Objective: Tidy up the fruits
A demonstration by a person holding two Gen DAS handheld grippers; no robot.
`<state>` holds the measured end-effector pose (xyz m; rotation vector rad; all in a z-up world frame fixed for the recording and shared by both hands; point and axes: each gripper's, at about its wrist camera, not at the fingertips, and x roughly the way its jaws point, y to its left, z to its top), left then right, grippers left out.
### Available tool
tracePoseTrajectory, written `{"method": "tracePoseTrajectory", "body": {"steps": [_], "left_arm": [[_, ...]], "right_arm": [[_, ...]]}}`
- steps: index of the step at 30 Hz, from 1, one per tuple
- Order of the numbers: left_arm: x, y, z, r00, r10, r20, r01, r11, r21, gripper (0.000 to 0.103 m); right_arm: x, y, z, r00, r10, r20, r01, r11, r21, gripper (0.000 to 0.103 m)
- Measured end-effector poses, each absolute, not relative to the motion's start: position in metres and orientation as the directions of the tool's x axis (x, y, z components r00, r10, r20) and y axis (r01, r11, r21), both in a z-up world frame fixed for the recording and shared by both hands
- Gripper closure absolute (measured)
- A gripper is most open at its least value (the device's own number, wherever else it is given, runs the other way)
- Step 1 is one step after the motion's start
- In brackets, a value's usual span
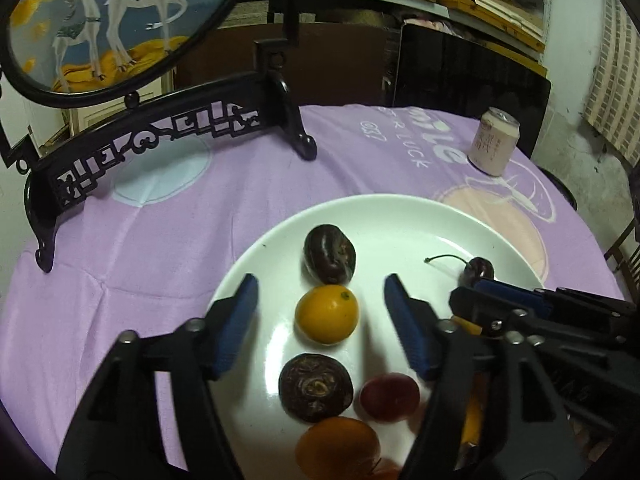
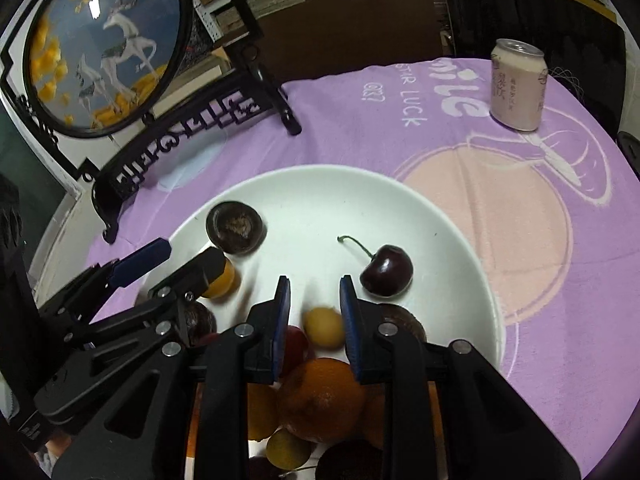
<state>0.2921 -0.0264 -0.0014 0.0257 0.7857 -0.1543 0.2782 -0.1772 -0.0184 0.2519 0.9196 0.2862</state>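
Observation:
A white plate (image 1: 360, 204) (image 2: 320, 172) on the purple cloth carries a yellow kumquat (image 1: 326, 314) (image 2: 222, 282), two dark brown fruits (image 1: 329, 254) (image 1: 316, 388), a red grape (image 1: 390, 396) and a stemmed cherry (image 1: 478, 270) (image 2: 386, 276). My left gripper (image 1: 321, 280) (image 2: 186, 256) stands open over the plate. The kumquat lies between its blue pads, and neither pad touches it. My right gripper (image 2: 315, 280) (image 1: 480, 292) is beside the cherry, shut on a small, blurred yellow fruit (image 2: 324, 326).
An orange (image 2: 320, 396) (image 1: 338, 448) and several other fruits are heaped at the plate's near edge. A pink drink can (image 1: 494, 142) (image 2: 518, 86) stands at the back right. A round deer picture (image 1: 120, 20) (image 2: 104, 48) on a black carved stand fills the back left.

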Motion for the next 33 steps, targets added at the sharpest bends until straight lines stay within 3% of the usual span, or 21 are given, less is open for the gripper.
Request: {"method": "tracePoseTrajectory", "body": {"steps": [7,15,17,19,23,33], "left_arm": [[0.278,-0.014,0.007,0.700,-0.138,-0.700,0.119,0.990,-0.076,0.016],[0.248,-0.005,0.009,0.698,-0.102,-0.709,0.068,0.995,-0.076,0.009],[0.238,-0.006,0.009,0.702,-0.077,-0.708,0.059,0.997,-0.049,0.007],[0.220,-0.008,0.010,0.714,-0.046,-0.699,0.057,0.998,-0.008,0.002],[0.192,-0.009,0.009,0.736,0.004,-0.677,0.035,0.998,0.045,0.002],[0.138,-0.001,0.023,0.786,0.010,-0.618,0.003,1.000,0.020,0.002]], "right_arm": [[0.263,-0.180,-0.002,0.594,0.371,-0.714,-0.148,0.922,0.357,0.076],[0.235,-0.179,0.005,0.600,0.351,-0.718,-0.145,0.931,0.334,0.074],[0.227,-0.180,0.007,0.607,0.346,-0.716,-0.140,0.933,0.332,0.051],[0.211,-0.182,0.012,0.643,0.337,-0.688,-0.147,0.936,0.321,0.046],[0.181,-0.181,0.014,0.678,0.307,-0.668,-0.162,0.949,0.272,0.045],[0.117,-0.192,0.009,0.746,0.251,-0.617,-0.139,0.965,0.223,0.042]]}}
